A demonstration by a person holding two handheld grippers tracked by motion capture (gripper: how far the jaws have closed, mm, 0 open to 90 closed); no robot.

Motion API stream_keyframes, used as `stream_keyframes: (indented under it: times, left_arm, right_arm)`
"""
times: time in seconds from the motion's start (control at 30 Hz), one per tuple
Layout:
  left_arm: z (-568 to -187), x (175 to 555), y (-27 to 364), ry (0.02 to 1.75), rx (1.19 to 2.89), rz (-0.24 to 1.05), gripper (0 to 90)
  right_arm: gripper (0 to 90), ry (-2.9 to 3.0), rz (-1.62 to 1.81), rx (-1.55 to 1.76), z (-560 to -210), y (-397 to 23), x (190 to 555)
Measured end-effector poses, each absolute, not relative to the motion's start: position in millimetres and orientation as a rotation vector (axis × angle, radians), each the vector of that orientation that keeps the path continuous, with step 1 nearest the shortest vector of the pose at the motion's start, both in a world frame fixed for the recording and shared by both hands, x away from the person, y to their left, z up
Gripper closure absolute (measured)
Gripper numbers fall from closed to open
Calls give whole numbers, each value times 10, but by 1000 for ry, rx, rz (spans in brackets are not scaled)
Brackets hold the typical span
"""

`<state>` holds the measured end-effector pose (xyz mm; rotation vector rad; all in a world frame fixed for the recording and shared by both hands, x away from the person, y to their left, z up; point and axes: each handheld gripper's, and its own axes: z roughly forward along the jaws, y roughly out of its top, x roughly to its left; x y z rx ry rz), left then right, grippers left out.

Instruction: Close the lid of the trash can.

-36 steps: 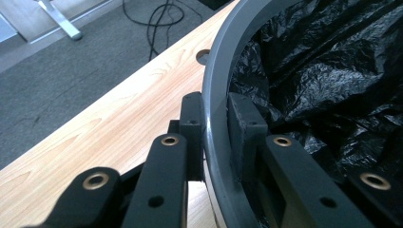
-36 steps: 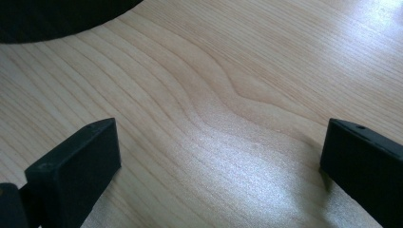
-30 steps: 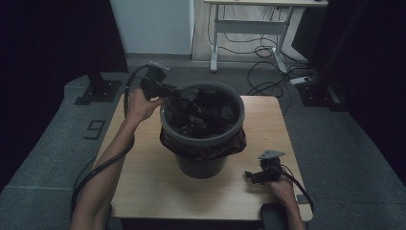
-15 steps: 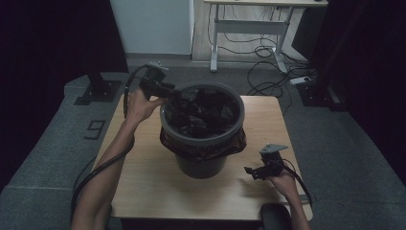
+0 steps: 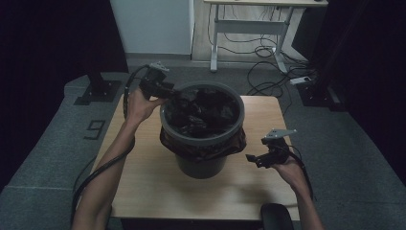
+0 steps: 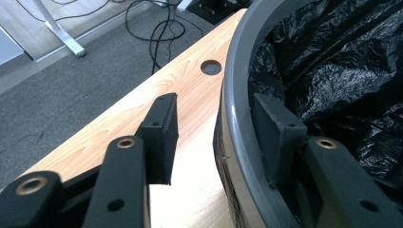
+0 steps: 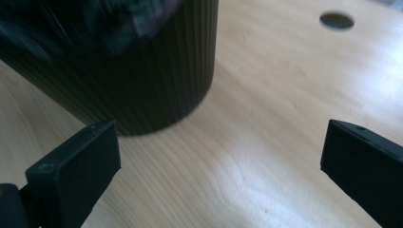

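- Currently: grey bin (image 5: 201,143) stands approx. centre of the wooden table (image 5: 143,187), lined w/ a black bag (image 5: 203,108); bag edge folded out over the rim and hanging as a skirt round the upper wall.
- L gripper (image 5: 168,91) sits at the bin's far-left rim. Left gripper view: jaws straddle the rim (image 6: 237,118), one pad outside over the table, one inside against the liner. Jaws have just been opening; outer pad stands clear of the wall, so nothing is clamped.
- R gripper (image 5: 253,159) hangs near the bin's right side, just off the bag skirt, above the table. Jaws wide apart, nothing between them; ribbed bin wall (image 7: 142,71) lies ahead.
- Handling, bin (judgement): rigid plastic, likely light; rim is stiff and gives a firm bite. Smooth wall may slip under a side pinch, so the rim is the better hold.
- Handling, bag (judgement): thin film, soft, crinkly, slippery, tears if dragged over the rim edge. Take hold at the folded skirt, where the film is doubled and free of the wall; pinch film only, not film plus rim.
- Risk (judgement): pulling one side alone may tip or slide the bin; steady the opposite rim first.
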<state>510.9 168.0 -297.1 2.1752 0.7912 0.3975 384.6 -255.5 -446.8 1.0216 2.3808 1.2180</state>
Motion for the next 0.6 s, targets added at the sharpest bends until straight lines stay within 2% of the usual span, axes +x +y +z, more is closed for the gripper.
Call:
stream_keyframes:
  times: [0.4,0.6]
  left_arm:
    - [-3003,5155,1728,836,2136,319,479]
    - [-3008,5174,1734,854,2139,307,433]
  right_arm:
    - [0,2377,1267,955,-3882,-2481,3926]
    - [0,2390,1272,919,-3638,-2431,3970]
